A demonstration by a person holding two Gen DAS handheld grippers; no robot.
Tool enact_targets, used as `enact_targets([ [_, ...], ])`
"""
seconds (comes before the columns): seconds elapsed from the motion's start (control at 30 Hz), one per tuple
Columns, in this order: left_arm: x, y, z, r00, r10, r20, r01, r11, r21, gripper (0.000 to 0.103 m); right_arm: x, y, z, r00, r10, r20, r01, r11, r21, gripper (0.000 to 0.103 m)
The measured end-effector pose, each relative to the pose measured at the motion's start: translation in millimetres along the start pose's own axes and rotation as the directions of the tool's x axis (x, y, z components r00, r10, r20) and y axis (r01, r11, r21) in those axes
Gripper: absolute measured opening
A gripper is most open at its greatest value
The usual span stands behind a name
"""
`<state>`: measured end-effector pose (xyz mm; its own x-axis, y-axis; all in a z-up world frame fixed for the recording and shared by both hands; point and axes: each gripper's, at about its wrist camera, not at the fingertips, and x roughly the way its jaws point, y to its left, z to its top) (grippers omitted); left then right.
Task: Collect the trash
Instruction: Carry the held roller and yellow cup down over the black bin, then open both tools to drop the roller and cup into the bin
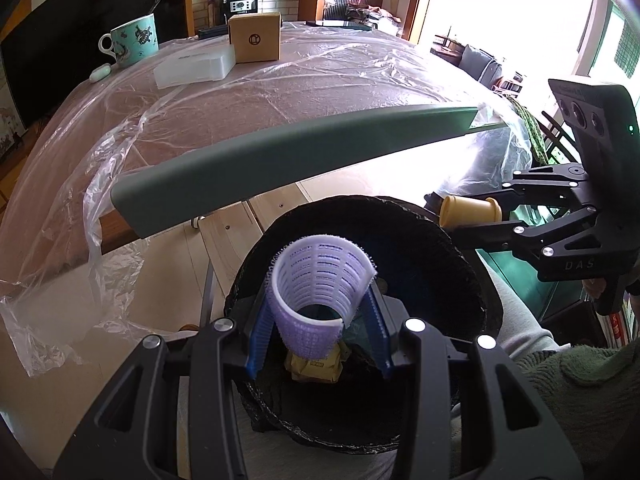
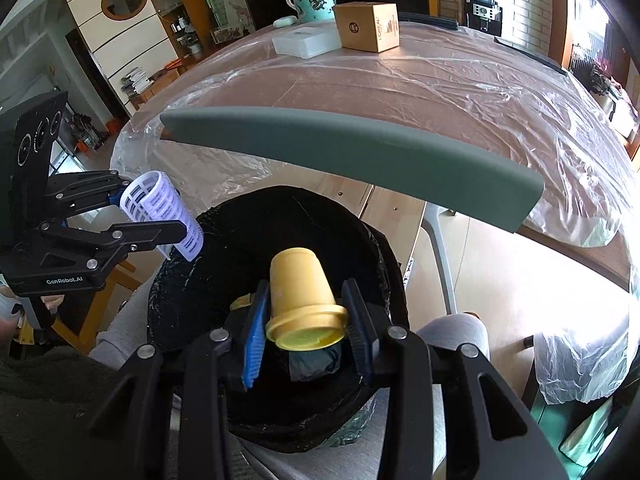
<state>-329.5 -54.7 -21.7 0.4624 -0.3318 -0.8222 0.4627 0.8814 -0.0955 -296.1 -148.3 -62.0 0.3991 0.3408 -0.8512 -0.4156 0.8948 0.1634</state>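
My left gripper is shut on a white and purple hair roller and holds it over the open black trash bag. Crumpled yellow and dark trash lies inside the bag. My right gripper is shut on a small yellow plastic cup, held upside down over the same bag. Each gripper shows in the other's view: the right one with the cup, the left one with the roller.
A table covered in clear plastic sheet lies beyond the bag, behind a grey-green chair back. At its far side stand a teal mug, a brown box and a white flat box.
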Motion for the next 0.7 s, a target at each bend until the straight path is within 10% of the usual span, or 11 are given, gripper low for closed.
enact_targets([
  [0.6,24,1,-2,0.998,0.035,-0.052,-0.034,0.999,0.014,0.048,26,-8,-6,0.997,-0.049,-0.058,0.05,0.999,0.021,0.037],
  [0.7,22,1,-2,0.998,0.053,-0.046,-0.053,0.999,0.008,0.07,24,-9,-7,0.996,-0.07,-0.048,0.072,0.997,0.039,0.066],
])
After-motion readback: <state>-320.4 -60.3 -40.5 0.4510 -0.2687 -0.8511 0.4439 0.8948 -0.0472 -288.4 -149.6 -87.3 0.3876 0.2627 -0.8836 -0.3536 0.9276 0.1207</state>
